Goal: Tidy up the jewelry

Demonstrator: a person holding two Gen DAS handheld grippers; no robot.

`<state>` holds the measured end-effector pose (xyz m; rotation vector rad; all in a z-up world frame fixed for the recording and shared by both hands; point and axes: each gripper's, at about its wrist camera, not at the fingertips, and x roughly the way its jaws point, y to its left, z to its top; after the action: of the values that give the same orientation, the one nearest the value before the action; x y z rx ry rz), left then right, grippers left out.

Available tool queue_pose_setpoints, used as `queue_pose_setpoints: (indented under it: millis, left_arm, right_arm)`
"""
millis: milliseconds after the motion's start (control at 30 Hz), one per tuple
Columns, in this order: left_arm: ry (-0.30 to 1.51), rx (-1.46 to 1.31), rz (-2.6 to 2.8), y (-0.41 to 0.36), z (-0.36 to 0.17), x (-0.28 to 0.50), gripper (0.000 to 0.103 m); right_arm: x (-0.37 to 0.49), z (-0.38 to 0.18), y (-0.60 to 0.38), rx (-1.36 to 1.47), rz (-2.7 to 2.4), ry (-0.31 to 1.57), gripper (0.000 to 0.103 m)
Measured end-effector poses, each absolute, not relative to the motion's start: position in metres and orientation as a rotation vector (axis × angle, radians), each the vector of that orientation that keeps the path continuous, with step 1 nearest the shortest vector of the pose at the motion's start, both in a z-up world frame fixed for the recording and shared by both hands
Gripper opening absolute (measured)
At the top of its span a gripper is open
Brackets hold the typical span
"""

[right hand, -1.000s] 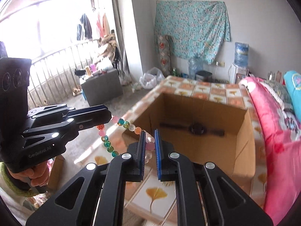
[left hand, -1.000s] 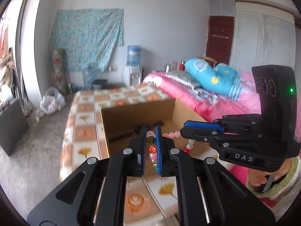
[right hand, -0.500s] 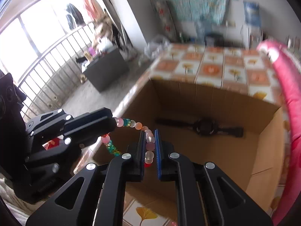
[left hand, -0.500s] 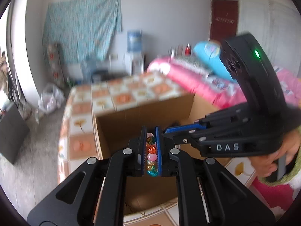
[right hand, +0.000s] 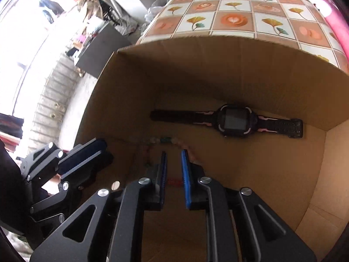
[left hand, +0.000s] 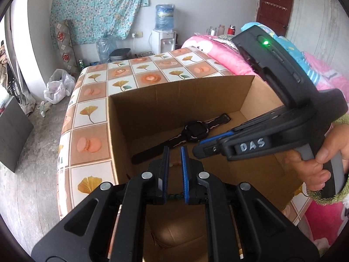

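Cardboard box (right hand: 250, 69) now holds the bead bracelet (right hand: 174, 143), loose on its floor near the watch (right hand: 235, 121). A second ago I gripped it; now my left gripper (left hand: 173, 159) and right gripper (right hand: 173, 166) stand slightly parted, empty. Placement looks done.

A table (left hand: 93, 113), covered by a cloth being shown with ginkgo-leaf and rose squares, is carrying a cardboard box (left hand: 181, 91) toward its 5 o'clock part. The box (right hand: 218, 69) is being seen open at the top, resting directly on the patterned cloth (right hand: 235, 19). The cloth is being left bare toward 12 and 9 o'clock of the box.
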<state>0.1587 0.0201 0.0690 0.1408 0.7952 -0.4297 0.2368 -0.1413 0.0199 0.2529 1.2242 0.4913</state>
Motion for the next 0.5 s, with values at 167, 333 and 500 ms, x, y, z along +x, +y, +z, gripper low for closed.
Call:
queue_pose_setpoints:
  millis: [167, 333, 500]
  left_arm:
    - [0.756, 0.117, -0.411, 0.027, 0.083, 0.150, 0.021]
    - [0.719, 0.067, -0.428, 0.035, 0.102, 0.126, 0.030]
    - [0.654, -0.007, -0.518, 0.046, 0.113, 0.083, 0.042]
  right_arm:
    - [0.224, 0.043, -0.156, 0.265, 0.486, 1.145, 0.022]
    - [0.182, 0.086, -0.172, 0.259, 0.497, 1.000, 0.031]
    - [0.111, 0.116, -0.190, 0.302, 0.583, 0.873, 0.035]
